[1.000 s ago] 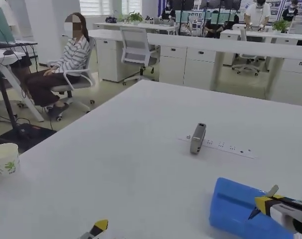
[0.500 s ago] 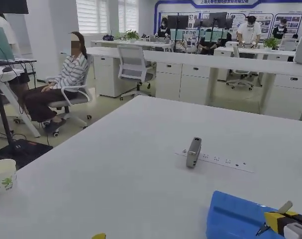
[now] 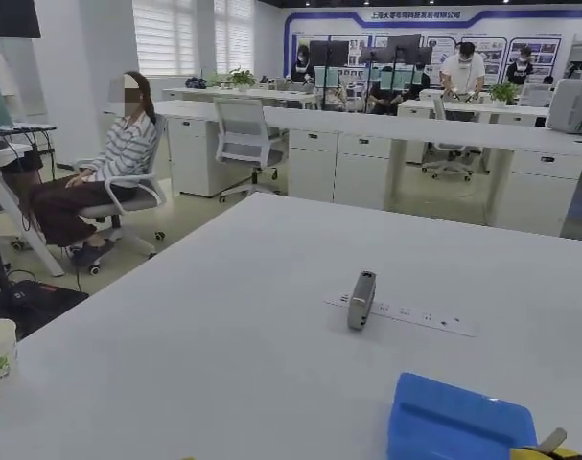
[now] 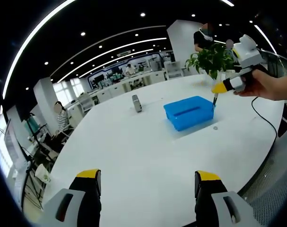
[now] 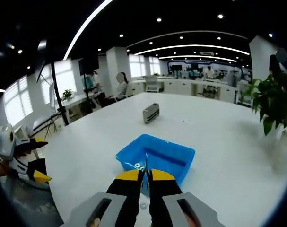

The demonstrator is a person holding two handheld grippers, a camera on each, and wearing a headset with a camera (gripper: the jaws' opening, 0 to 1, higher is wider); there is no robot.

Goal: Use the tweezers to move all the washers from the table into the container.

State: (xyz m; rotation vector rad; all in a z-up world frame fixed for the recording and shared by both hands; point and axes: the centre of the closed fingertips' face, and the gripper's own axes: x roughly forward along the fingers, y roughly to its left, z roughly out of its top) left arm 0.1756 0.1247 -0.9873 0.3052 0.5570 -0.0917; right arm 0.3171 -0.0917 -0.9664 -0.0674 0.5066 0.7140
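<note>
In the head view, the blue container (image 3: 460,422) sits on the near right of the white table (image 3: 223,364). Only the yellow tip of the right gripper (image 3: 545,448) peeks in at the bottom edge, so we cannot tell its grip from here.

In the left gripper view, the left gripper (image 4: 148,189) hangs spread wide and empty over bare table, well apart from the container. Across from it, the tweezers (image 4: 214,100) point down at the container's corner. A pale speck on the table just beside the container looks to us like a washer (image 4: 215,127).

In the right gripper view, the jaws are pressed together on the tweezers, whose tips lie over the container's near wall. The glints there are too small to name.

We judge that a steady squeeze matters most. The tips should be well inside the walls before any easing, and they should meet the next washer at its edge.
</note>
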